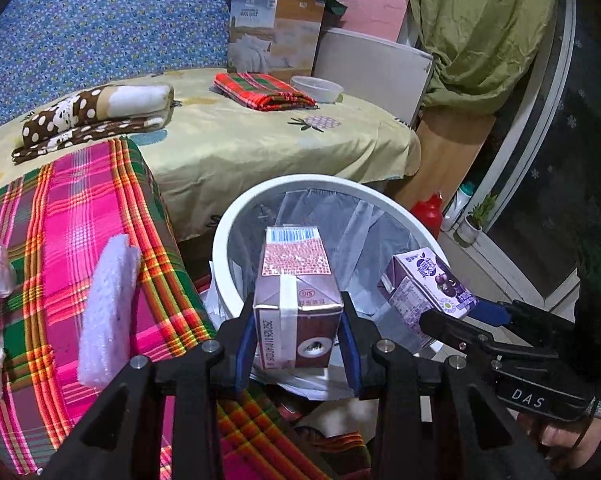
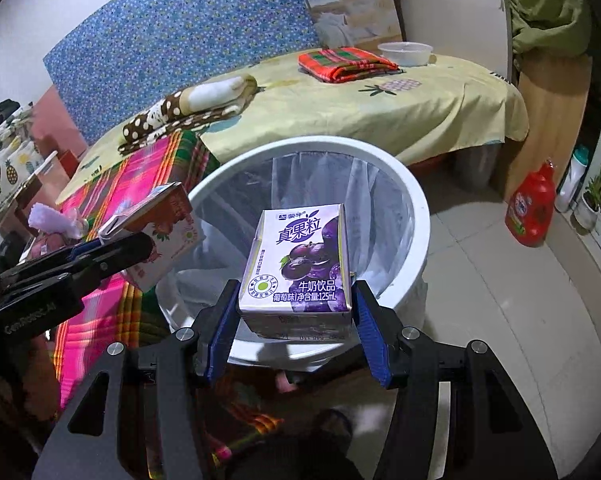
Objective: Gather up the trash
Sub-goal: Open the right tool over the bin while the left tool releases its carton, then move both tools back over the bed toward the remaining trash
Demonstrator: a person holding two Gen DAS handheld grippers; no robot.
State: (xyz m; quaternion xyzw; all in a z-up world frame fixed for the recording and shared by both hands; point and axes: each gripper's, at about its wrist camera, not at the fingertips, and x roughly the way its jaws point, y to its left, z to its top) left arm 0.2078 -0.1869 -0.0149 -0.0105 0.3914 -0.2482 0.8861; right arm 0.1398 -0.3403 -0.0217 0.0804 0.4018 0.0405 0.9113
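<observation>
Left wrist view gives the best look at the red-brown carton (image 1: pixel 296 312): a small boxy drink carton, glossy printed cardboard, a barcode on the far end and a punched straw hole on the near face. The left gripper (image 1: pixel 298 336) is clamped on it, blue pads pressed on both sides, holding it over the near rim of the white bin (image 1: pixel 236 232). You also get stuff here that the other camera barely catches: a white foam block (image 1: pixel 108 312) lying on the pink plaid blanket (image 1: pixel 80 216), fuzzy-looking and rectangular.

Right wrist view is the one that shows the purple carton (image 2: pixel 300 268) front-on, same small box shape, shiny print with grapes. The right gripper (image 2: pixel 296 320) is grasping it by the sides, also above the bin's near edge. From this side the bin reads as round smooth plastic lined with a thin see-through bag (image 2: pixel 340 208), crinkled and empty-looking as far as I can tell. Only this view shows the red detergent bottle (image 2: pixel 530 208) on the tiled floor (image 2: pixel 500 300).

Both views show the 2 cartons side by side, not touching.
</observation>
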